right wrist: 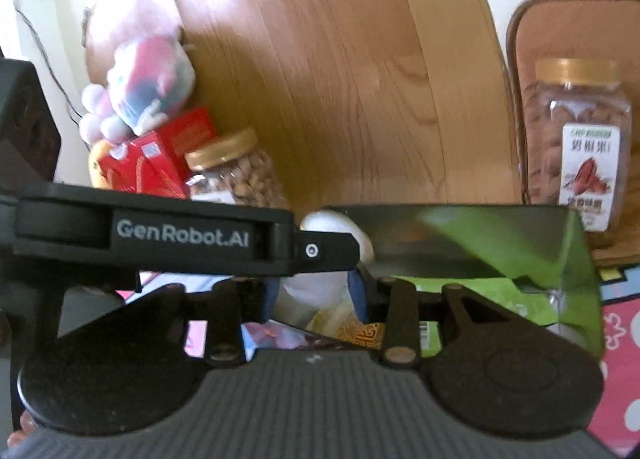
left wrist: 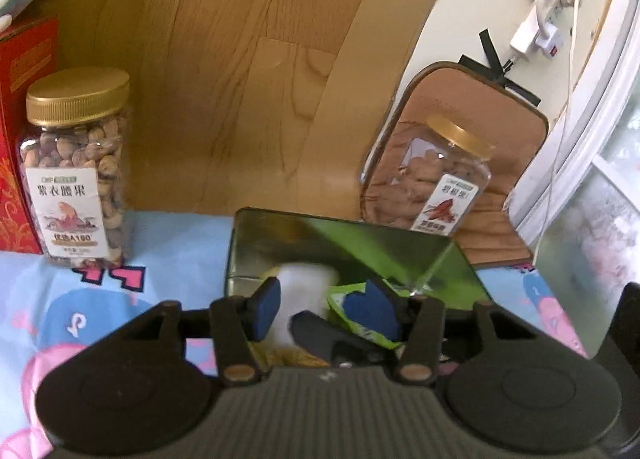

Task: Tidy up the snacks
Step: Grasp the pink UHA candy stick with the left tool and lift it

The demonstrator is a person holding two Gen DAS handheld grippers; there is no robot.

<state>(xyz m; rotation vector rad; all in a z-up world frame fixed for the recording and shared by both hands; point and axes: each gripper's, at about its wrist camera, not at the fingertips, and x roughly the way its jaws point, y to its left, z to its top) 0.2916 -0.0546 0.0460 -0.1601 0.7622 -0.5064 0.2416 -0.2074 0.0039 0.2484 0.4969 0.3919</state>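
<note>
Snacks sit gathered in a shiny green metal tin [left wrist: 352,243] with mirror-like inner walls, at about 6 o'clock in both wrist views: a white packet [left wrist: 304,291], a green foil pouch [left wrist: 360,315] and a yellow patterned wrapper [right wrist: 360,333] lie inside it. Two clear plastic nut jars with gold screw lids stand outside it, the cashew jar [left wrist: 76,175] at 9 o'clock on the cloth and the pecan jar [left wrist: 444,179] at 2 o'clock just behind the tin. The left gripper [left wrist: 320,307] hovers over the tin with its blue pads apart, clamped on nothing I can see; the right gripper [right wrist: 316,295] also stands apart around the white packet, though whether a pad presses it I cannot tell. My judgement is that the next good move is to fetch a jar: approach level, straddle the body below the lid, and close firmly, since smooth plastic may slip. A red cardboard box [left wrist: 24,131] and a plush toy [right wrist: 148,87] crowd the cashew jar, so come in from the open side. Underneath lies a pale blue cartoon-print cloth [left wrist: 100,311]; behind rise a curved wooden board [left wrist: 240,79], a tan cushion [left wrist: 516,131] and a cream wall with a white power strip [left wrist: 536,27].
</note>
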